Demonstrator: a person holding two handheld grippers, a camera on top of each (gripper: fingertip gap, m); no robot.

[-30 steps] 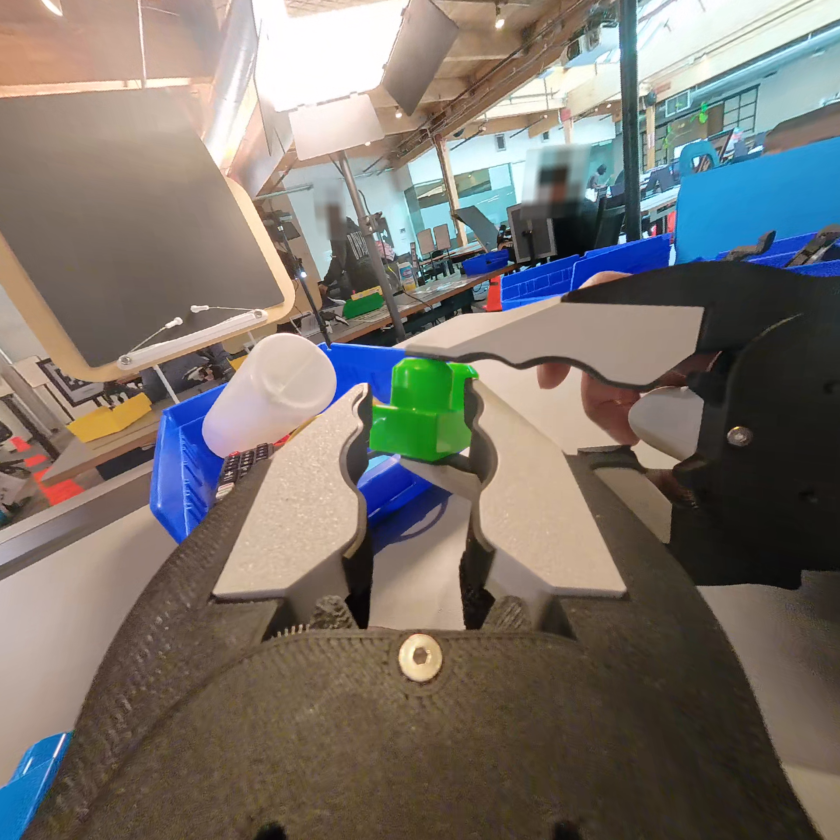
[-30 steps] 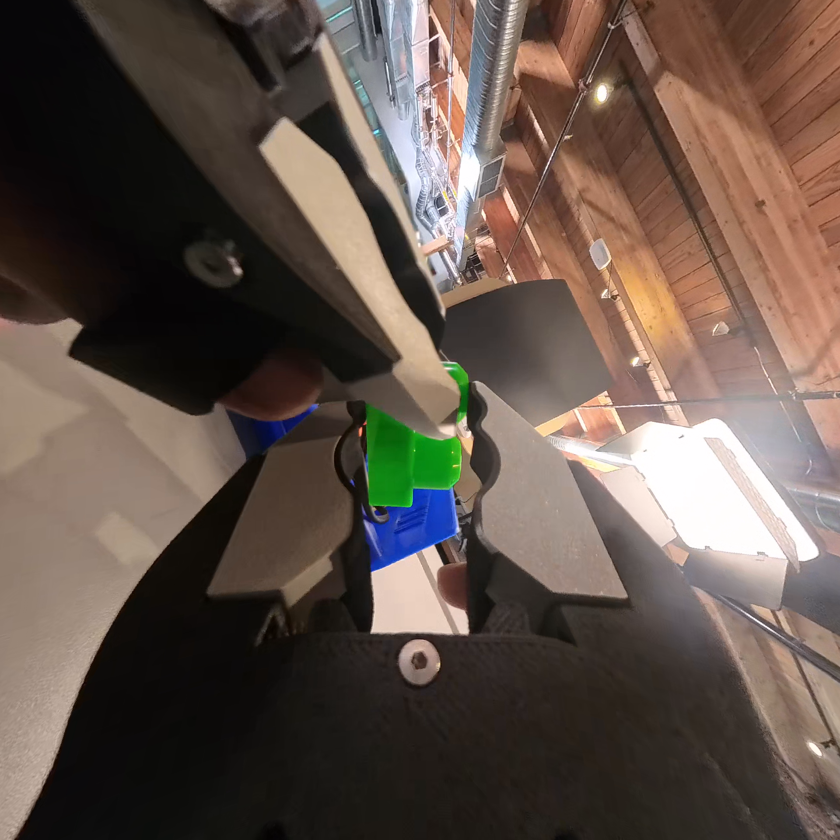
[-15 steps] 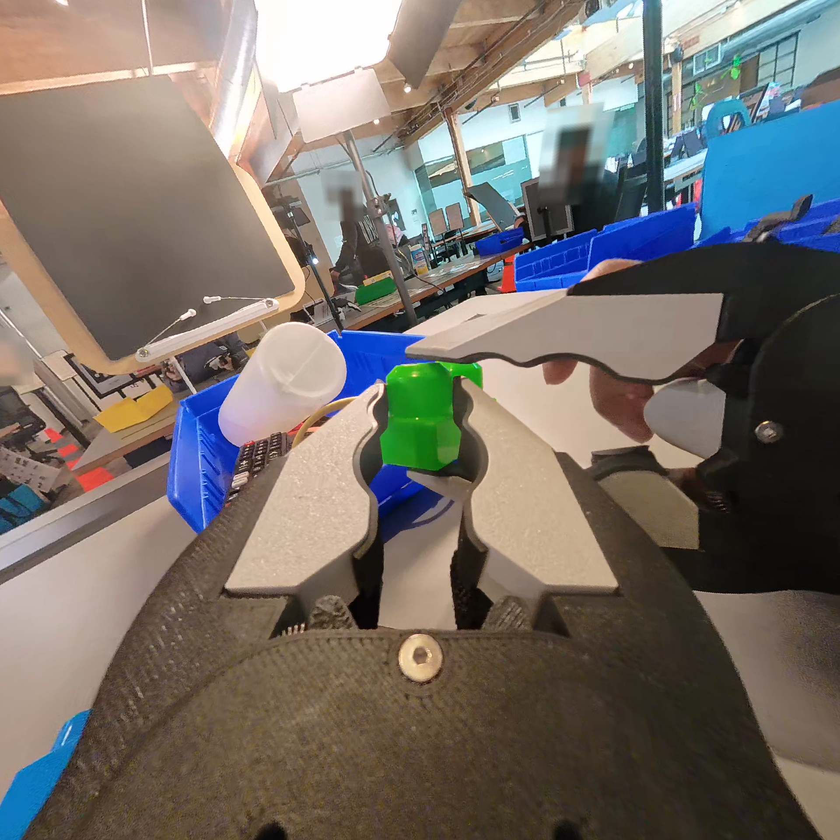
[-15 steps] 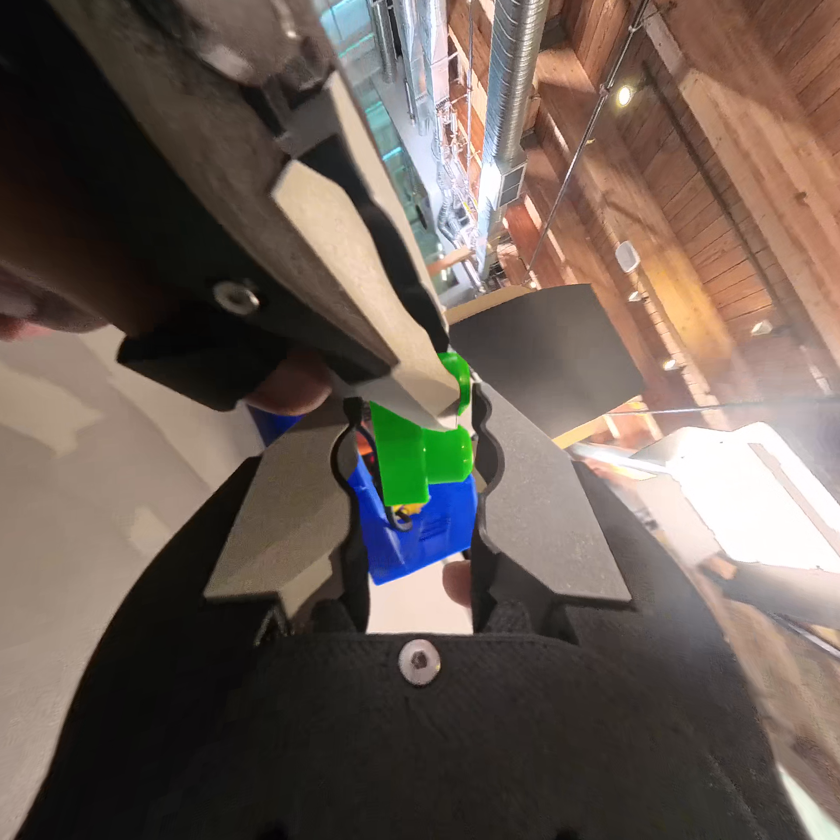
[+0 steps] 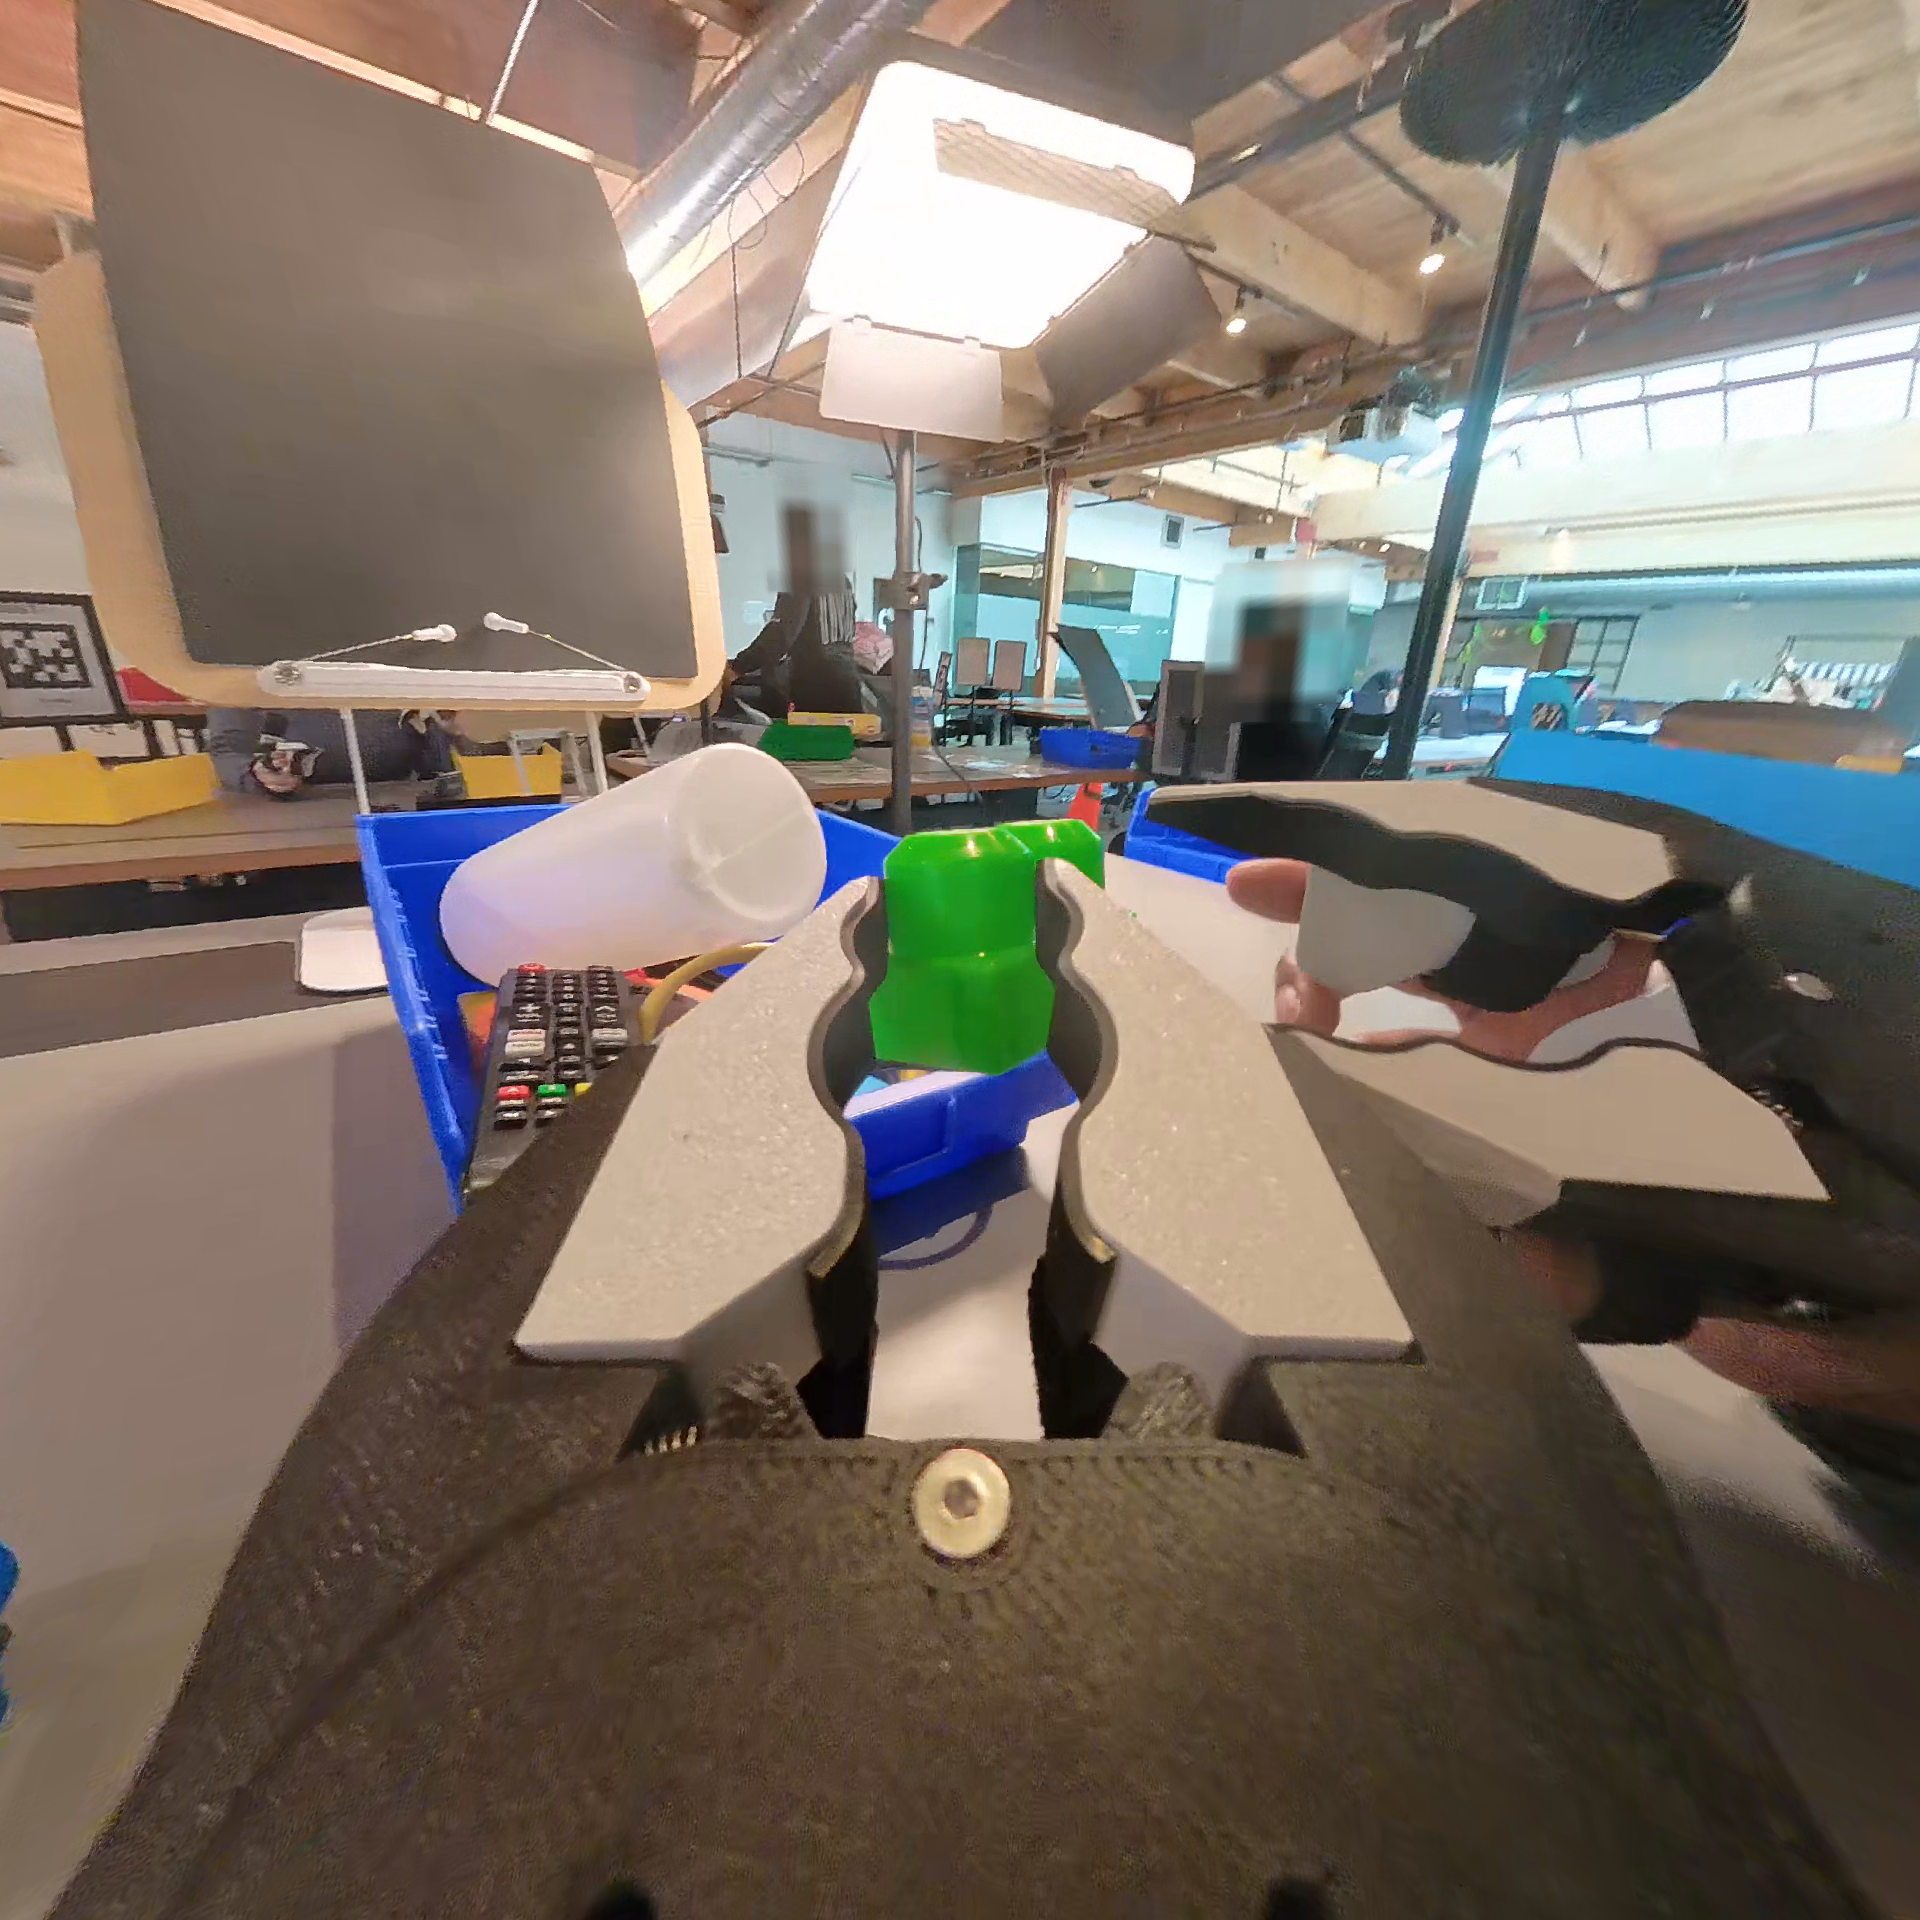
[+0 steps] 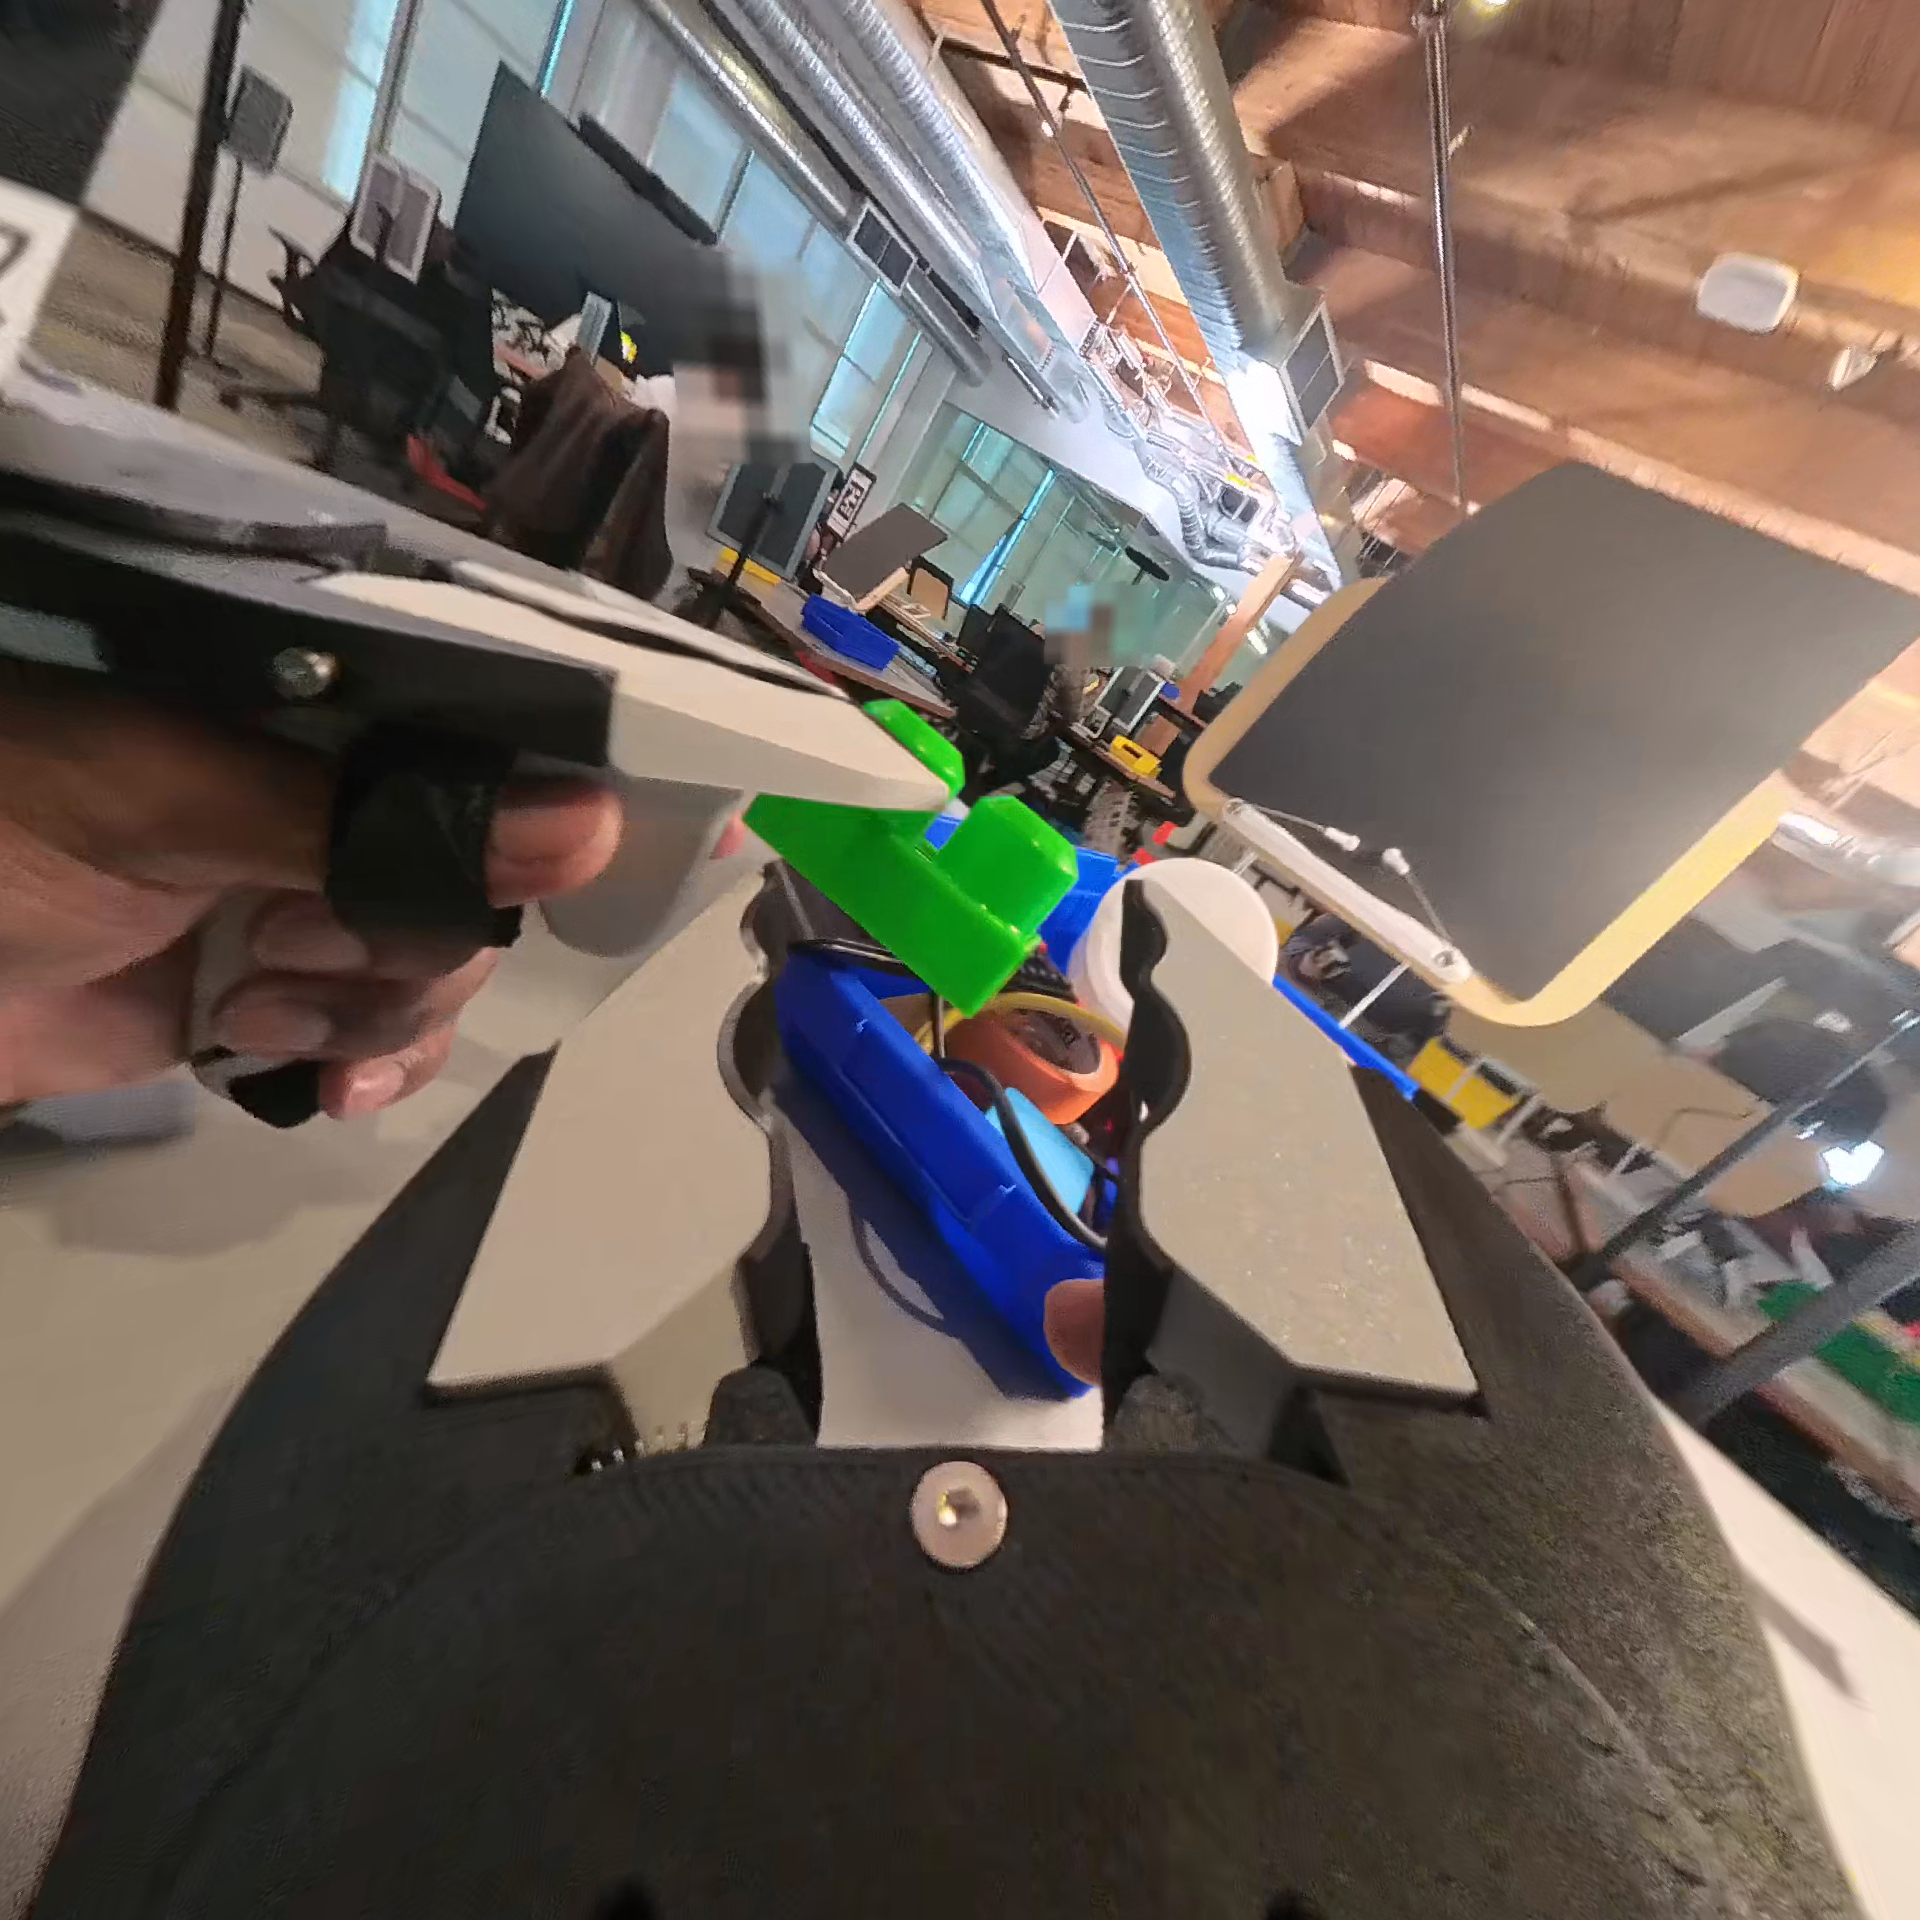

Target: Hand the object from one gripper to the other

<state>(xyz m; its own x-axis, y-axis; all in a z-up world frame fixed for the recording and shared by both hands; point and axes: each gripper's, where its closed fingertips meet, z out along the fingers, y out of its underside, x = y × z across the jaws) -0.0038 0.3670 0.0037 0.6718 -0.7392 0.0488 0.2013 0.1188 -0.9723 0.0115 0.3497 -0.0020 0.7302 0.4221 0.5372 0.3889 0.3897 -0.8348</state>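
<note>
A bright green plastic block [image 5: 956, 987] is clamped between the fingertips of my left gripper [image 5: 961, 894], which is shut on it above the grey table. My right gripper [image 5: 1226, 914] is off to the right of the block, open and empty, with a hand's fingers showing on it. In the right wrist view my right gripper [image 6: 951, 904] has its jaws wide apart, with nothing between them. The green block [image 6: 914, 894] sits just beyond its tips, held by the left gripper [image 6: 914, 790] coming in from the left.
A blue bin [image 5: 416, 935] stands just behind, holding a white bottle [image 5: 634, 862], a black remote [image 5: 551, 1029] and an orange tape roll [image 6: 1039, 1049]. A black board on a stand [image 5: 384, 416] rises behind it. The grey table [image 5: 208, 1247] lies below. The tips of both grippers are at nearly the same place.
My left gripper closed on the green block. My right gripper then opened, let go of it and pulled back to the right. Both views tilted toward level.
</note>
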